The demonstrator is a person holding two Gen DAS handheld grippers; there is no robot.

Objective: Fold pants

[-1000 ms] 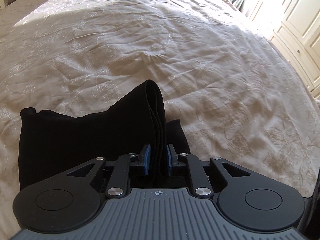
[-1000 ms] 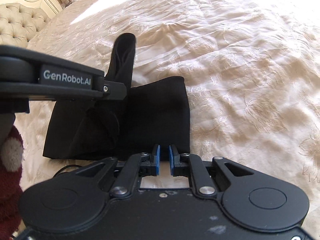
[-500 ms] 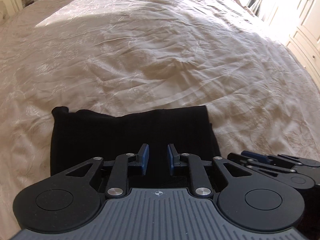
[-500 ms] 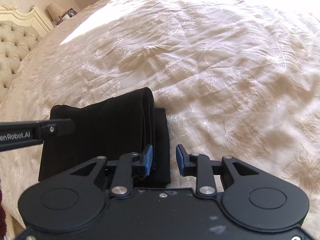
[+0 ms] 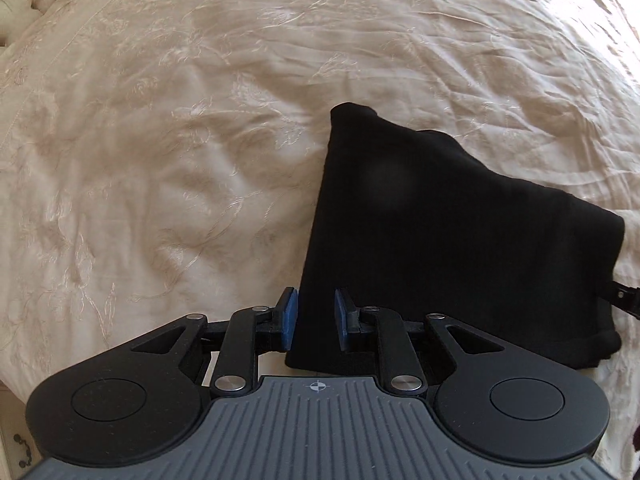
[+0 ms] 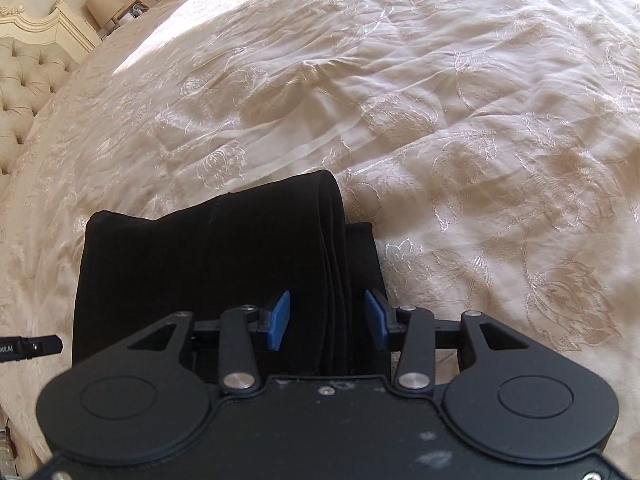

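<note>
The black pants [image 5: 448, 232] lie folded into a thick rectangle on the cream bedspread [image 5: 160, 120]. My left gripper [image 5: 315, 316] is open at the near left corner of the bundle, with the pants edge between its blue pads. In the right wrist view the pants [image 6: 208, 264] show their stacked folded edges on the right side. My right gripper [image 6: 327, 320] is open, its pads on either side of those layered edges without pinching them. The tip of the left gripper [image 6: 32, 347] shows at the left of that view.
The embroidered bedspread [image 6: 440, 120] stretches wide around the pants. A tufted headboard [image 6: 24, 80] and a lamp on a nightstand [image 6: 102, 4] stand at the far left. The right gripper's tip [image 5: 626, 296] shows at the right edge of the left wrist view.
Both grippers let go of the pants and opened. The raised fold dropped flat onto the bundle. The left gripper swung to the left corner of the bundle.
</note>
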